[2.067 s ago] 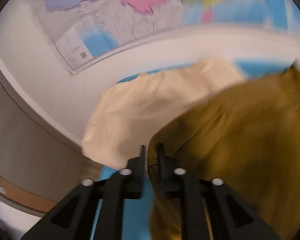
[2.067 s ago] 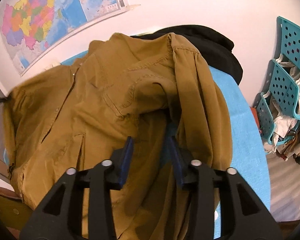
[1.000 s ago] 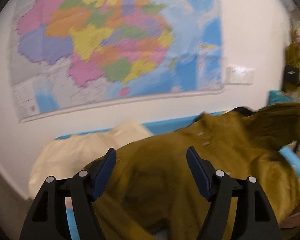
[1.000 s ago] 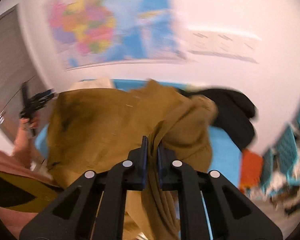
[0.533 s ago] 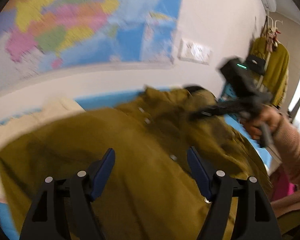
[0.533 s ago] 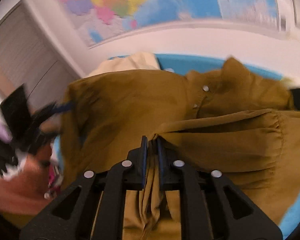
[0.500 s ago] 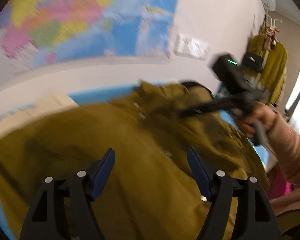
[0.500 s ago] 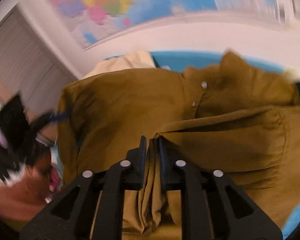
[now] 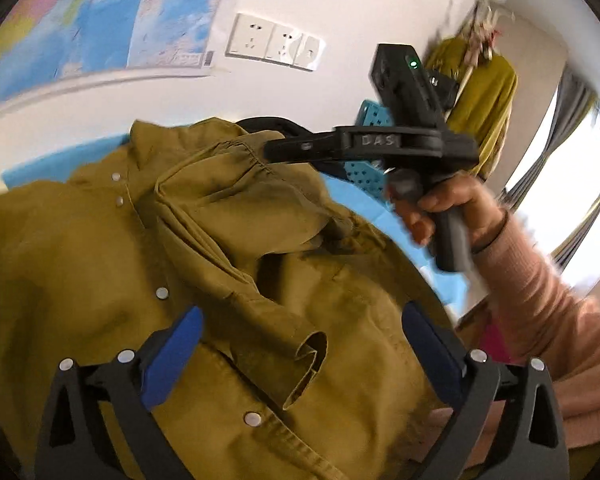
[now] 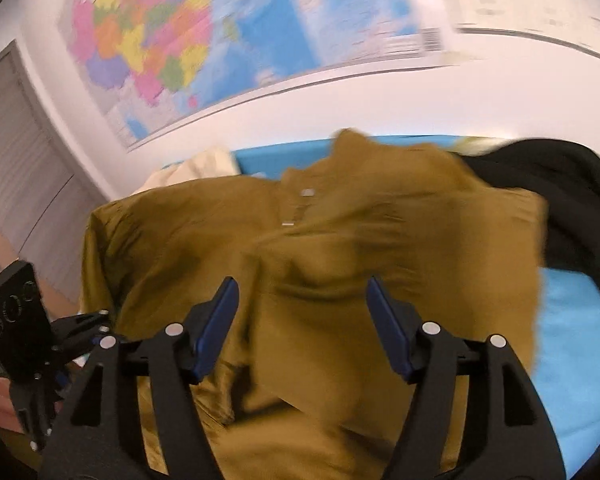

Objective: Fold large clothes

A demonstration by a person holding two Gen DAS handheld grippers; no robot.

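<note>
Both claws are spreading wider, released: your left gripper (image 9: 300, 344) and right gripper (image 10: 302, 316) hover over the mustard shirt (image 9: 148, 256) beneath. Only the right view shows black clothing (image 10: 572, 200) beyond it.

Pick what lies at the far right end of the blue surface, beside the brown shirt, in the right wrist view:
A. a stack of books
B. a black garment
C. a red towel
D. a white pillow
B. A dark black garment is heaped at the far right, beside the brown shirt spread on the blue surface.
</note>
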